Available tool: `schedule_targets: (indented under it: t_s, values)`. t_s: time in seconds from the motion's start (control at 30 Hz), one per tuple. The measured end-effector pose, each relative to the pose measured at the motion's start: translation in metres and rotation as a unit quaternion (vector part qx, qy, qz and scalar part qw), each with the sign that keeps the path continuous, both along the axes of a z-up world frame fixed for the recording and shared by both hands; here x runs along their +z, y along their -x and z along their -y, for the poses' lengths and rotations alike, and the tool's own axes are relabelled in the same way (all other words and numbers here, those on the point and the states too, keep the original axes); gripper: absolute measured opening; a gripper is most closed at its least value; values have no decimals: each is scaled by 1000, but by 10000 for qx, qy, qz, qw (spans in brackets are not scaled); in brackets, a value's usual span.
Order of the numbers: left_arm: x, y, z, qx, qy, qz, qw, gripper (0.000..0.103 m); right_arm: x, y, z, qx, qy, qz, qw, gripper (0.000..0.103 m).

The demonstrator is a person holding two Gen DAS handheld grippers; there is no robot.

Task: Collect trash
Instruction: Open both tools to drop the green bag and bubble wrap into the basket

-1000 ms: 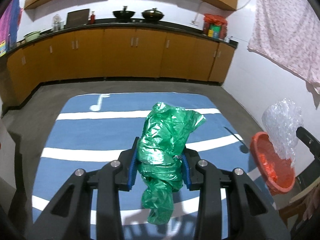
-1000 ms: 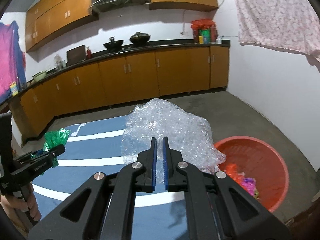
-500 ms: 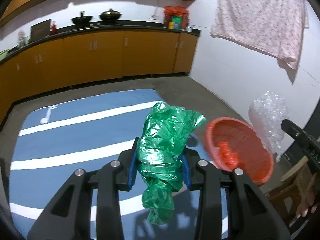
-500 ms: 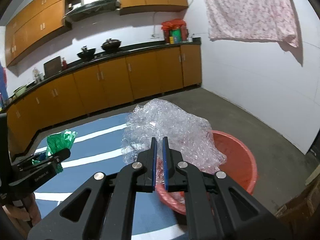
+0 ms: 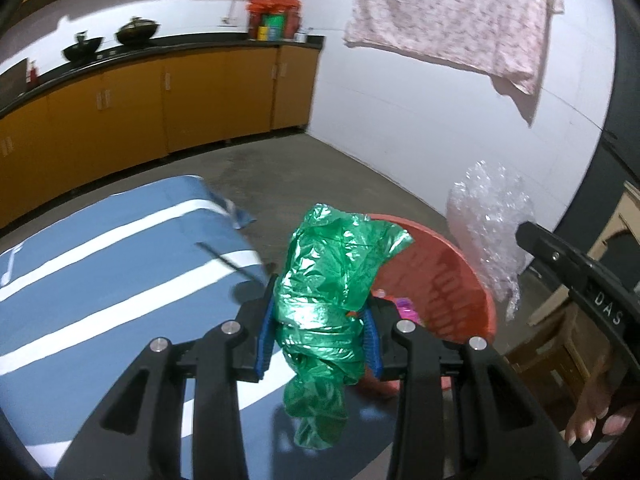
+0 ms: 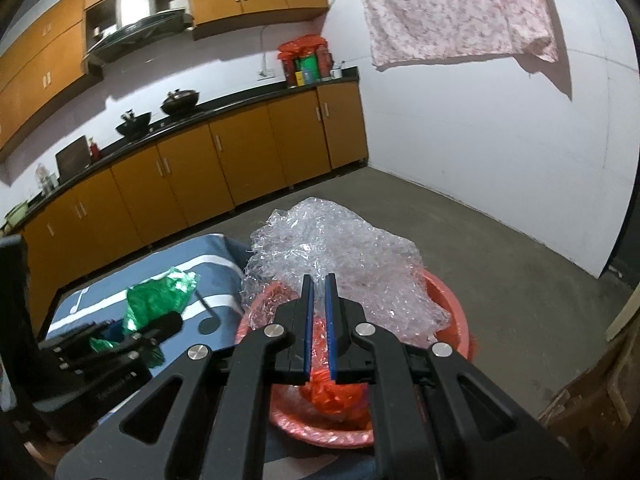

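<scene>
A crumpled green plastic bag (image 5: 324, 300) is pinched between the blue pads of my left gripper (image 5: 320, 312), held in the air just left of a red basin (image 5: 452, 280). My right gripper (image 6: 319, 280) is shut on a sheet of clear bubble wrap (image 6: 344, 256), which hangs over the red basin (image 6: 452, 312). Red and pink scraps lie inside the basin. In the right wrist view the green bag (image 6: 156, 300) and the left gripper sit at lower left. In the left wrist view the bubble wrap (image 5: 488, 216) shows at right, with a hand's fingertips on the handle.
The basin stands on grey concrete floor at the corner of a blue mat with white stripes (image 5: 100, 264). Orange cabinets (image 6: 240, 160) line the far wall. A pink cloth (image 6: 452, 12) hangs on the white wall. A wooden piece of furniture (image 5: 560, 344) stands close on the right.
Both grippers have swung right across the mat toward the red basin. The bubble wrap now hangs over the basin and the green bag is beside its rim. Both grips are unchanged.
</scene>
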State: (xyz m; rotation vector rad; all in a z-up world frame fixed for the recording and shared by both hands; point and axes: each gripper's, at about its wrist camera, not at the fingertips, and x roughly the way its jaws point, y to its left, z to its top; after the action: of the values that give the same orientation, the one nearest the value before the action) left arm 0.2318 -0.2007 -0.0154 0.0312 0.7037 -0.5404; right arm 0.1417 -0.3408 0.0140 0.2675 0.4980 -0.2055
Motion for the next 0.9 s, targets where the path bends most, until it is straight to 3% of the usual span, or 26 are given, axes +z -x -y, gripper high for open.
schedule_targets:
  t_s: [0.43,0.6,0.67,0.73,0.87,0.9]
  values:
    - [-38,-28,62,-542,-99,-244,9982,38,-18,-19,39,-179,-579,82,9981,6]
    - [-50,-37,63,-480,-37,-412,9980,57,-22,-22,41,-20,-829,144,9965,8]
    - [-54,-39,60,-464,-51,-437,9980,61,-23,-20,41,-23,-825,134,9965,15]
    - [-56,-38,53,-408,-65,-438,9982,65,-23,-16,43,-58,-879,133,9960,30]
    - [-53,-33,28,-195,-52,-432,9989,72,-19,0,47,-203,-912,175,9955,44]
    - [-50,-30,17,-126,-24,-405,9991,76,-18,6,46,-248,-882,196,9956,52]
